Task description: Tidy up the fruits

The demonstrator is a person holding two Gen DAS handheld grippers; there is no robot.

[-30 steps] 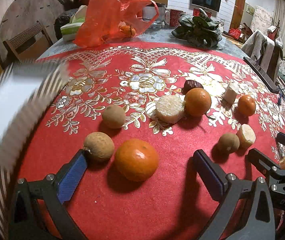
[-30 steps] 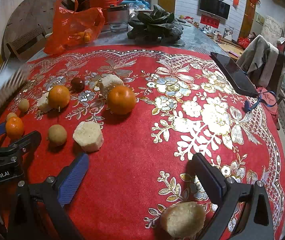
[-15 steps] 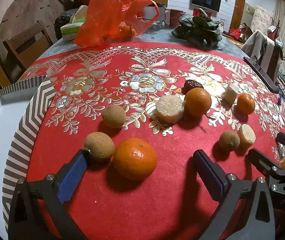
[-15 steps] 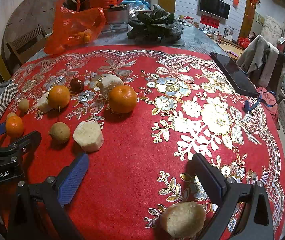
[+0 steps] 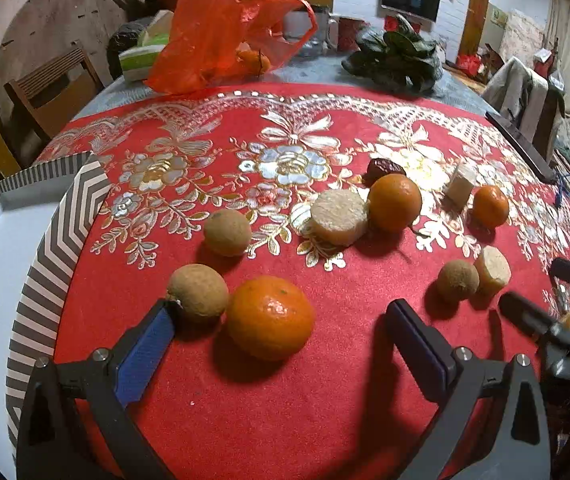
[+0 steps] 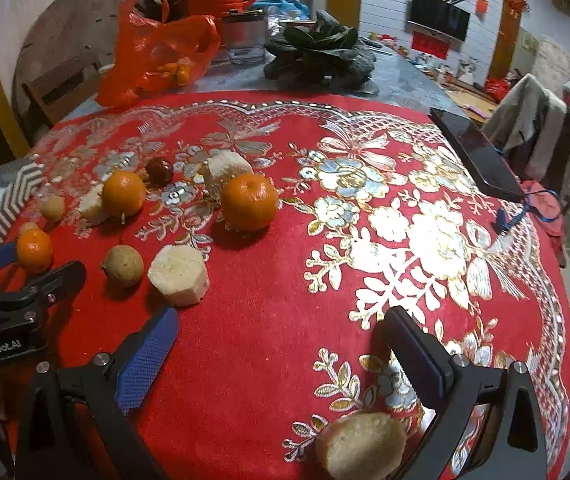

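Tray (image 5: 51,240) now steady beside fruit.

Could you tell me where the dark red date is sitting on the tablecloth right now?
In the left wrist view the date lies toward the far middle of the cloth, just behind the orange beside the pale round slice.

tablecloth (image 5: 325,420): red, gold-silver floral | tray (image 5: 45,280): grey-white chevron | tangerine (image 5: 271,317): orange

A matt, velvety red tablecloth (image 5: 285,420) is embroidered with shiny metallic thread. The mandarin (image 5: 269,317) is glossy and dimpled; the longan (image 5: 199,294) is dull and rough. A thin, translucent plastic bag (image 5: 225,28) is seen beside a wooden chair (image 5: 51,84).
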